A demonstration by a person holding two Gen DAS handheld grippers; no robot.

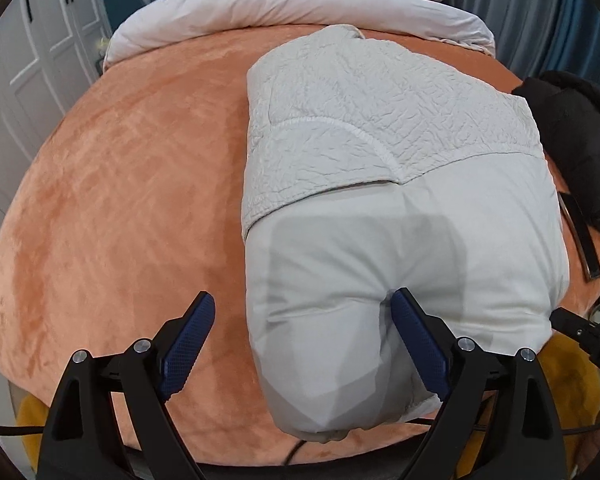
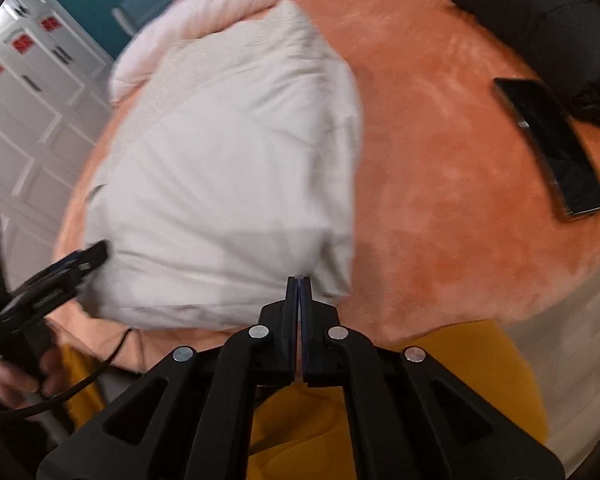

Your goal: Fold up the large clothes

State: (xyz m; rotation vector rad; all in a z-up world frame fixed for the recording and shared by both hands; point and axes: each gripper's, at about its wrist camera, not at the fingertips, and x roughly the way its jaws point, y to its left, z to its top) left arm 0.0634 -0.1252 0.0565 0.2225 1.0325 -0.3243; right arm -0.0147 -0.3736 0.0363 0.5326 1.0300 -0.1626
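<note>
A white padded garment [image 1: 400,128] lies folded on the orange bed cover [image 1: 120,180], its crinkled upper part turned over a smooth lower part. My left gripper [image 1: 304,336] stands open over the garment's near end. Its right finger [image 1: 416,340] dents a crease and its left finger [image 1: 192,340] hangs over bare cover. In the right wrist view the garment [image 2: 228,152] is blurred. My right gripper [image 2: 299,280] is shut at the garment's near right edge, and no cloth shows between its pads. Its black tip [image 1: 560,316] touches that corner in the left wrist view.
A black garment [image 2: 540,28] and a dark phone [image 2: 552,144] lie at the bed's right. A pale duvet [image 1: 300,4] is bunched at the far end, with white cupboard doors [image 1: 20,80] to the left. A hand [image 2: 20,376] holds the left gripper; yellow trousers [image 2: 380,400] stand at the near edge.
</note>
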